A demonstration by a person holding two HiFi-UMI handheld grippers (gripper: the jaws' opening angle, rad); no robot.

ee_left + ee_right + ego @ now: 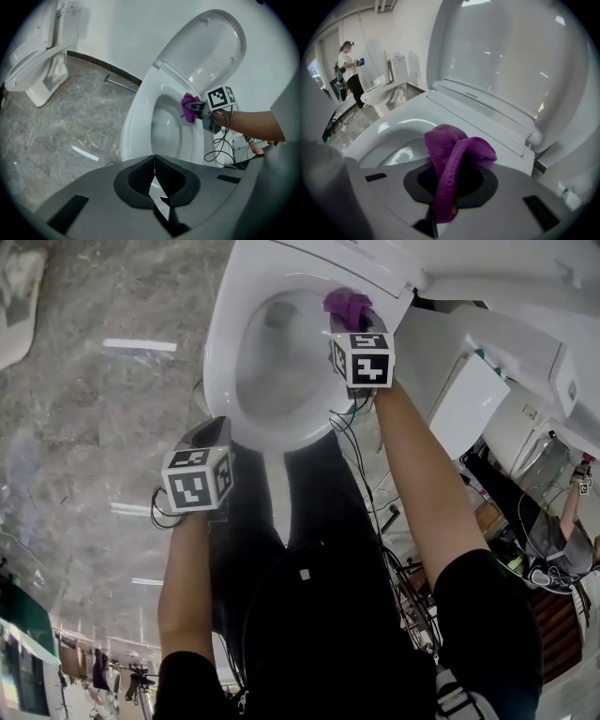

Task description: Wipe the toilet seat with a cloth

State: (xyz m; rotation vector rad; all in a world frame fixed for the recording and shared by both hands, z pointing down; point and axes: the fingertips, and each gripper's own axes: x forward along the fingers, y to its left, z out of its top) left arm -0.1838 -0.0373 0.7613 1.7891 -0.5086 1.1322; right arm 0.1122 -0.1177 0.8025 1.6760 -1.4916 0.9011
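Left gripper [208, 432], jaws closed on nothing, hovers by the front rim of the white oval toilet seat [217, 352], with open grey marble floor [94, 418] beside it. Right gripper [352, 322] pinches the crumpled purple cloth [346, 304] at the seat's back edge, under the raised lid [511, 61].

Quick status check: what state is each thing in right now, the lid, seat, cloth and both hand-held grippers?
Lid: raised, fully open.
Seat: lowered.
Cloth: bunched, clamped in the right hand-held gripper.
Left hand-held gripper: shut, empty.
Right hand-held gripper: shut on the cloth.
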